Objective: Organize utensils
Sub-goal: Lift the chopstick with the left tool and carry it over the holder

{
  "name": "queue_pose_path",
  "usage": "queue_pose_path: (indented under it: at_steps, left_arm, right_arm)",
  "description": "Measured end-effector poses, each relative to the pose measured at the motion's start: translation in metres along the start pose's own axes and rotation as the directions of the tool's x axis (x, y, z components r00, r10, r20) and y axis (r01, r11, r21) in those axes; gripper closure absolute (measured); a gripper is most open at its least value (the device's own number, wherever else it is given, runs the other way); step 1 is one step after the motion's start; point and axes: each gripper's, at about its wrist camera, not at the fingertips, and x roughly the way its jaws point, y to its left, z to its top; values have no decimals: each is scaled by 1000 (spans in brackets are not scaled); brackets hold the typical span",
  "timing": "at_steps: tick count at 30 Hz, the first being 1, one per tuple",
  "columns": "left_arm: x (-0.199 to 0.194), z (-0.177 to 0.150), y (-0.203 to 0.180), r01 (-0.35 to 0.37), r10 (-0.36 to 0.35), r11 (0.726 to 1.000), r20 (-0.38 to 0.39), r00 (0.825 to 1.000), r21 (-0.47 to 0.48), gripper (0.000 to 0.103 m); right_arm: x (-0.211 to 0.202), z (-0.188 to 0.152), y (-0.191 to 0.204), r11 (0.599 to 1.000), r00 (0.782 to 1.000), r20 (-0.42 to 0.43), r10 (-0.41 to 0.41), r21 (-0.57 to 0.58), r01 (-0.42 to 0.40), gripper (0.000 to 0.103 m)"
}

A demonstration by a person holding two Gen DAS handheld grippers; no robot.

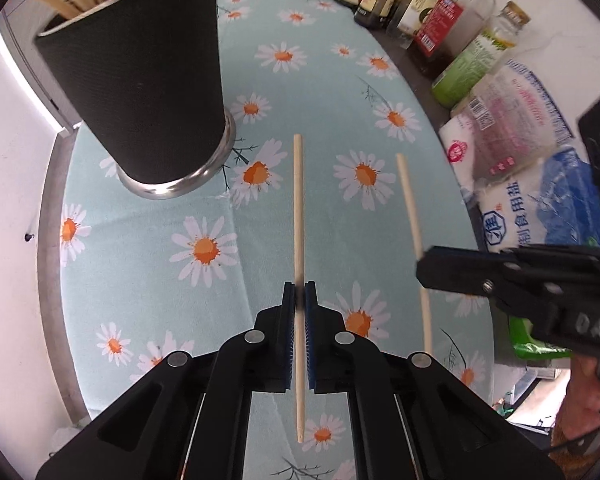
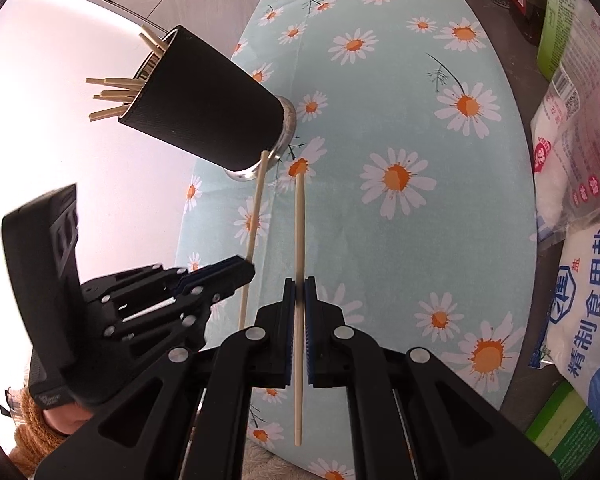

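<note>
My left gripper is shut on a pale wooden chopstick that points forward above the daisy-print cloth. My right gripper is shut on a second chopstick; that gripper and its chopstick also show at the right of the left wrist view. A black holder cup with a steel base stands at the far left, with several chopsticks in it. In the right wrist view the left gripper and its chopstick lie just left of mine, its tip near the cup.
Sauce and oil bottles line the far right edge of the counter. Bags of salt and sugar lie along the right side, also in the right wrist view. A white wall is at the left.
</note>
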Motion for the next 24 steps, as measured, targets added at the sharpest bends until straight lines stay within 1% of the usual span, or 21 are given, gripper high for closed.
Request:
queue_pose_path:
  at_steps: [1, 6, 8, 11, 13, 16, 20, 24]
  left_arm:
    - [-7, -4, 2, 17, -17, 1000, 23, 1000, 8, 99]
    - [-30, -10, 21, 45, -46, 999, 78, 996, 17, 99]
    - [-36, -11, 30, 87, -88, 996, 101, 991, 13, 99]
    - [-47, -12, 33, 128, -134, 991, 140, 981, 49, 99]
    - [-59, -17, 37, 161, -170, 985, 166, 971, 67, 99]
    - [-80, -21, 47, 200, -217, 975, 217, 952, 97, 99]
    - [-105, -18, 58, 216, -247, 967, 287, 926, 133, 99]
    - [-131, -9, 67, 225, -273, 959, 361, 892, 171, 99]
  right_arm:
    - [1, 0, 4, 1000, 1000, 2, 0, -3, 0, 97]
    - [-2, 2, 26, 1000, 999, 35, 4, -12, -4, 97]
    - [-5, 4, 37, 1000, 999, 53, 12, -14, -12, 97]
    - [-11, 7, 56, 1000, 996, 86, 16, -27, -14, 97]
    - [-15, 8, 68, 999, 994, 110, 22, -41, -17, 97]
    - [-21, 10, 87, 998, 989, 144, 36, -57, -28, 97]
    - [-29, 16, 113, 996, 981, 192, 35, -82, -20, 97]
    - [-39, 21, 136, 994, 969, 246, 39, -108, -12, 97]
